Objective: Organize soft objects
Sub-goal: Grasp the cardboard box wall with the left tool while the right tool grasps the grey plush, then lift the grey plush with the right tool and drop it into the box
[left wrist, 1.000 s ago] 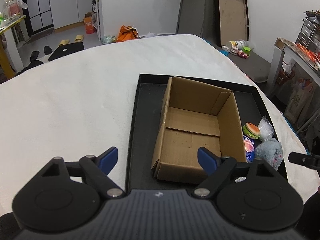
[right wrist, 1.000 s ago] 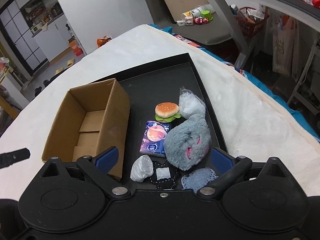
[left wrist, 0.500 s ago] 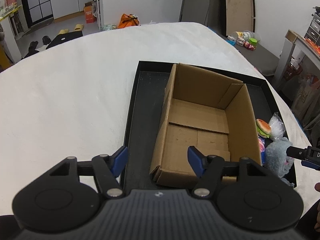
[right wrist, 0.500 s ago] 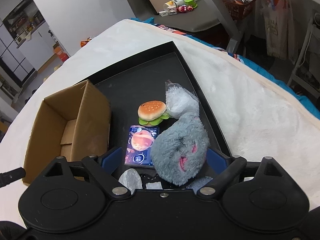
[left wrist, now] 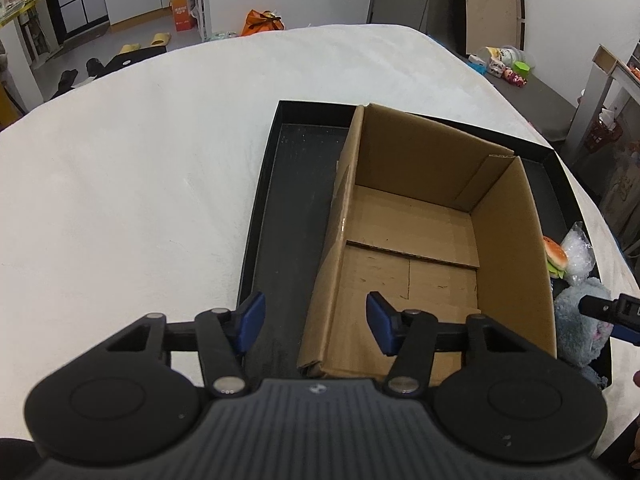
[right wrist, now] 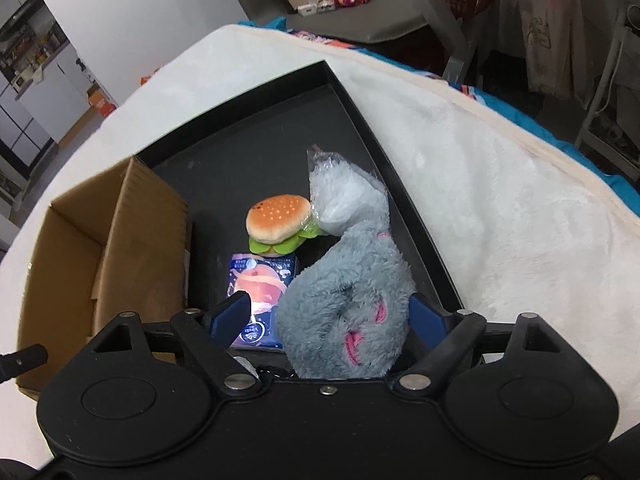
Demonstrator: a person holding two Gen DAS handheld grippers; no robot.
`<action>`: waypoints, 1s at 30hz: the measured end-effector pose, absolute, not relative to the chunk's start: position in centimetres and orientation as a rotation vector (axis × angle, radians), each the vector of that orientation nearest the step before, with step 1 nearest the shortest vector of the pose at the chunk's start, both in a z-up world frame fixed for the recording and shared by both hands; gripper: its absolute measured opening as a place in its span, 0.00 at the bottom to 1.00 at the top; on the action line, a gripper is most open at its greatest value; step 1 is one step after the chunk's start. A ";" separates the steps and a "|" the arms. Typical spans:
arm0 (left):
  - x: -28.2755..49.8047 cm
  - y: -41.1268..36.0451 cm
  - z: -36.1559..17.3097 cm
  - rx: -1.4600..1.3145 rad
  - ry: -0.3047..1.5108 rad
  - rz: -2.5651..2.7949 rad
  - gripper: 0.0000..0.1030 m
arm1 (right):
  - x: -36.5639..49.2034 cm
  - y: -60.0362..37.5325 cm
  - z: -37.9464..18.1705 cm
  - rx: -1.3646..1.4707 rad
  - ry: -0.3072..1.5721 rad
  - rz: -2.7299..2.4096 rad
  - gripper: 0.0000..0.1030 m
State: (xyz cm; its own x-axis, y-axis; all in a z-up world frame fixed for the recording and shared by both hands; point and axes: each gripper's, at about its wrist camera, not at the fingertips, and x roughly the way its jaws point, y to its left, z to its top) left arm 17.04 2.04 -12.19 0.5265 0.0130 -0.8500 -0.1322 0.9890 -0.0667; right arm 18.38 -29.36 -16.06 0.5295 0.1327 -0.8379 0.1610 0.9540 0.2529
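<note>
An empty brown cardboard box (left wrist: 432, 232) stands in a black tray (left wrist: 288, 184) on a white blanket. Right of the box lie a grey plush toy (right wrist: 352, 304), a burger plush (right wrist: 278, 224), a clear plastic bag of white stuffing (right wrist: 348, 196) and a blue packet (right wrist: 260, 292). My right gripper (right wrist: 326, 316) is open with its jaws on either side of the grey plush. My left gripper (left wrist: 314, 318) is open, straddling the near left wall of the box. The plush (left wrist: 576, 320) and burger (left wrist: 554, 258) also show in the left wrist view.
The white blanket (left wrist: 140, 184) spreads to the left of the tray and to its right (right wrist: 480, 208). A shelf frame and bags (right wrist: 560, 40) stand off the right edge. Toys lie on a grey mat (left wrist: 508, 68) beyond the surface.
My right gripper has dropped forward onto the grey plush, which now sits between its jaws. My left gripper has moved closer to the box's near left corner.
</note>
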 end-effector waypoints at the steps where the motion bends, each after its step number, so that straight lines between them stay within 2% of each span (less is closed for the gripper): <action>1: 17.2 2.0 -12.3 -0.130 1.015 0.085 0.50 | 18.5 -29.3 -16.3 0.311 1.023 -0.023 0.83; 3: 17.3 1.9 -12.5 -0.130 1.017 0.090 0.45 | 18.7 -29.4 -16.6 0.310 1.031 -0.029 0.83; 6: 17.4 2.0 -12.8 -0.141 1.026 0.093 0.22 | 18.9 -29.5 -16.9 0.317 1.045 -0.035 0.82; 9: 17.3 2.4 -12.8 -0.164 1.030 0.105 0.11 | 19.1 -29.3 -17.1 0.303 1.058 -0.042 0.78; 11: 17.2 2.4 -12.6 -0.174 1.031 0.101 0.11 | 19.1 -29.3 -17.3 0.296 1.071 -0.057 0.73; 18: 16.2 2.3 -12.2 -0.168 1.036 0.106 0.11 | 18.7 -29.4 -17.4 0.312 1.061 -0.042 0.65; 30: 14.5 2.9 -11.8 -0.154 1.047 0.123 0.11 | 17.2 -28.7 -14.5 0.317 0.963 0.013 0.64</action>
